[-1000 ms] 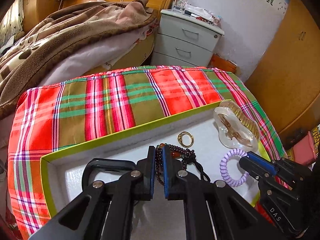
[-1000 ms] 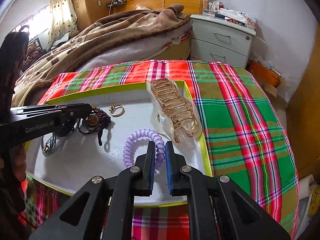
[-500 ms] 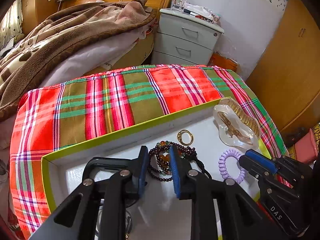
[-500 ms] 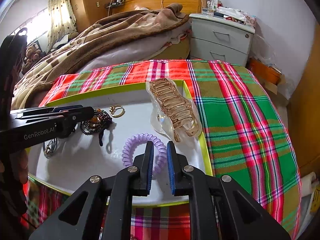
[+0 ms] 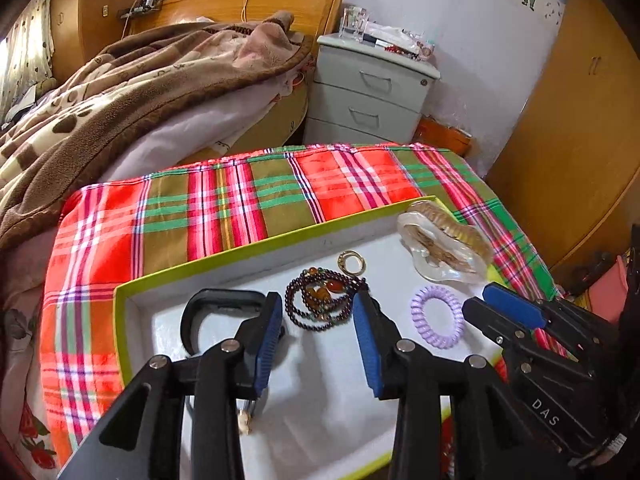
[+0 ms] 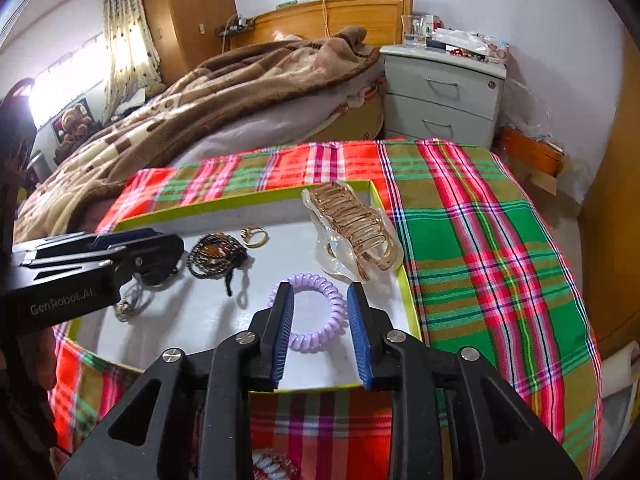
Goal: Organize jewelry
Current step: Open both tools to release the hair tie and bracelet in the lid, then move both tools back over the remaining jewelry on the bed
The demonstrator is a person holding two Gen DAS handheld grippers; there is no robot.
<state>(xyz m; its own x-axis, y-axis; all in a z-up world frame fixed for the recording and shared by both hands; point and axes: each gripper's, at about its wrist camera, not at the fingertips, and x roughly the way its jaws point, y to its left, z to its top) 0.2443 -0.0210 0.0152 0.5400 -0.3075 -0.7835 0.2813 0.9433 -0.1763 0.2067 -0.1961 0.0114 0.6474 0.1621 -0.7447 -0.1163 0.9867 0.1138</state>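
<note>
A white tray with a lime-green rim (image 5: 240,249) (image 6: 409,292) lies on a plaid cloth. In it are a dark beaded bracelet (image 5: 320,296) (image 6: 212,254), a gold ring (image 5: 352,262) (image 6: 254,236), a lilac coil hair tie (image 5: 438,316) (image 6: 306,280) and a gold hair claw in a clear bag (image 5: 440,248) (image 6: 352,220). My left gripper (image 5: 317,305) (image 6: 176,246) is opening; the bracelet lies loose on the tray between its fingers. My right gripper (image 6: 320,296) (image 5: 482,302) is opening too, and the hair tie lies flat between its untouching pads.
A black C-shaped piece (image 5: 208,304) and a silvery cord (image 6: 128,300) lie at the tray's left end. Behind the plaid cloth (image 6: 480,220) are a bed with a brown blanket (image 5: 120,92) and a grey nightstand (image 5: 368,92). A wooden wardrobe (image 5: 580,120) stands on the right.
Both grippers went from shut to open. The left one let go of the beaded bracelet and drew back a little. The right one let go of the lilac hair tie, which now lies flat.
</note>
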